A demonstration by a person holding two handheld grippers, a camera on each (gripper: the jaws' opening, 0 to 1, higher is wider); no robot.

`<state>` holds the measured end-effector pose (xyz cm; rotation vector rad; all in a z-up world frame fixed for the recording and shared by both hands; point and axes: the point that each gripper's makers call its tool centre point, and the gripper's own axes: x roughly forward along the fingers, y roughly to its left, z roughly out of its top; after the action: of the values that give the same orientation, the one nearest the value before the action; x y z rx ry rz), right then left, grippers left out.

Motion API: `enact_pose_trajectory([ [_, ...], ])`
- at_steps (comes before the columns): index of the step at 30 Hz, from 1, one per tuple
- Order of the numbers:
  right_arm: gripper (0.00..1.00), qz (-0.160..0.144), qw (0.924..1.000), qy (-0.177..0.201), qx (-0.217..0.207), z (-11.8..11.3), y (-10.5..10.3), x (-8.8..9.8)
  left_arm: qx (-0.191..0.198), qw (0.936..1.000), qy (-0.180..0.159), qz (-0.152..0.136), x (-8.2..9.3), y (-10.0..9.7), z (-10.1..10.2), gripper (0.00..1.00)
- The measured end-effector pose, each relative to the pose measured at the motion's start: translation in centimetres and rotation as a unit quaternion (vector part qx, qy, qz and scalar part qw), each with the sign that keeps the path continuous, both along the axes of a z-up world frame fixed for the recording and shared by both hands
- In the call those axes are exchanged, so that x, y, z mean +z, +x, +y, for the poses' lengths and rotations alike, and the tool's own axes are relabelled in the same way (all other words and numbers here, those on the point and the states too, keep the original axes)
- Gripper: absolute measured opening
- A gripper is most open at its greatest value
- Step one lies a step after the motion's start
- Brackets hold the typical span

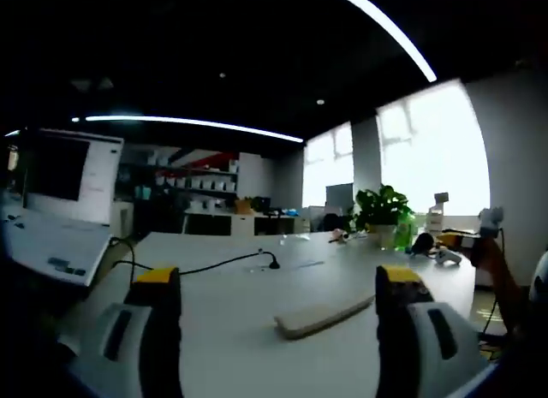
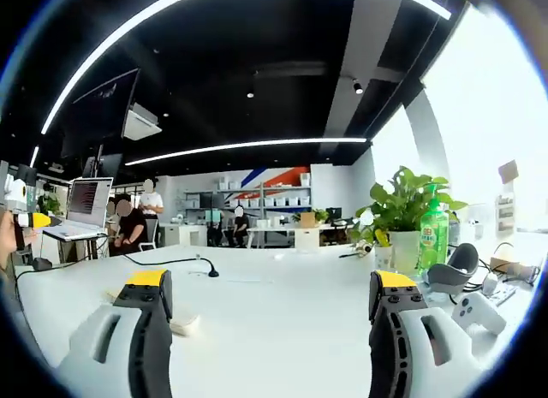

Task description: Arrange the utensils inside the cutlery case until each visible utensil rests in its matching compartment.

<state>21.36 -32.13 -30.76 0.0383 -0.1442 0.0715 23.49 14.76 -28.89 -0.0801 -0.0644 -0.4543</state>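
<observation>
Both tongs were raised above the white counter (image 1: 257, 329), and nothing had been taken up, so by my judgement the work stood at its very opening: the approach had not begun. The left tongs (image 1: 278, 308) stood wide open with nothing between the jaws, which rose at the lower left and lower right of the left gripper view. The right tongs (image 2: 270, 317) were likewise spread wide and empty in the right gripper view.

The cutlery case (image 1: 324, 317) appeared to be the flat, pale oblong lying on the counter in the lower middle of the left gripper view, between the two jaws but well beyond them. Whether it was shut, and where the utensils lay, could not be told at that angle. A black cable (image 1: 218, 263) ran across the counter behind it.

The next move would call for lowering both tongs toward the case and tilting the views down until its compartments could be read.
</observation>
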Motion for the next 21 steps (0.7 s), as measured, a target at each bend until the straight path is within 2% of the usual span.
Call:
enact_pose_trajectory([
  [2, 1.0, 0.008, 0.9999, 0.007, -0.004, -0.1, -1.0, -0.1, 0.024, 0.9997, -0.008, 0.004, 0.2, -0.6, 0.9, 1.0],
  [3, 1.0, 0.015, 0.9998, 0.006, -0.012, -0.5, -1.3, -0.1, 0.04, 0.999, -0.018, -0.004, 0.4, -1.0, 1.5, 1.0],
  [4, 1.0, 0.019, 0.9995, 0.004, -0.023, -0.9, -1.6, 0.0, 0.06, 0.9972, -0.031, -0.032, 0.7, -1.6, 2.1, 1.0],
  [5, 1.0, 0.02, 0.9993, 0.003, -0.03, -1.2, -1.9, 0.3, 0.093, 0.9943, -0.032, -0.041, -0.1, -2.3, 3.2, 1.0],
  [6, 1.0, 0.014, 0.999, 0.0, -0.042, -1.7, -2.5, 0.9, 0.112, 0.9931, -0.032, -0.016, -1.5, -2.7, 3.8, 1.0],
  [7, 1.0, 0.008, 0.9987, -0.004, -0.049, -2.4, -3.0, 1.1, 0.116, 0.9932, -0.016, -0.005, -2.4, -3.0, 4.3, 1.0],
  [8, 1.0, 0.005, 0.9978, -0.002, -0.066, -3.1, -3.4, 1.4, 0.13, 0.9915, -0.011, -0.003, -2.6, -3.0, 5.1, 1.0],
  [10, 1.0, 0.005, 0.9969, -0.011, -0.077, -3.7, -3.9, 1.7, 0.158, 0.9871, -0.022, 0.008, -2.6, -2.8, 6.5, 1.0],
  [13, 1.0, 0.004, 0.9965, -0.011, -0.082, -4.0, -4.3, 2.1, 0.158, 0.987, -0.028, -0.01, -1.1, -2.9, 6.6, 1.0],
  [17, 1.0, 0.003, 0.997, -0.012, -0.076, -3.6, -4.2, 2.2, 0.142, 0.989, -0.036, -0.016, 0.2, -2.8, 5.7, 1.0],
  [21, 1.0, 0.002, 0.9974, -0.005, -0.072, -3.5, -4.2, 2.3, 0.151, 0.9885, -0.004, -0.007, 0.2, -2.8, 5.4, 1.0],
])
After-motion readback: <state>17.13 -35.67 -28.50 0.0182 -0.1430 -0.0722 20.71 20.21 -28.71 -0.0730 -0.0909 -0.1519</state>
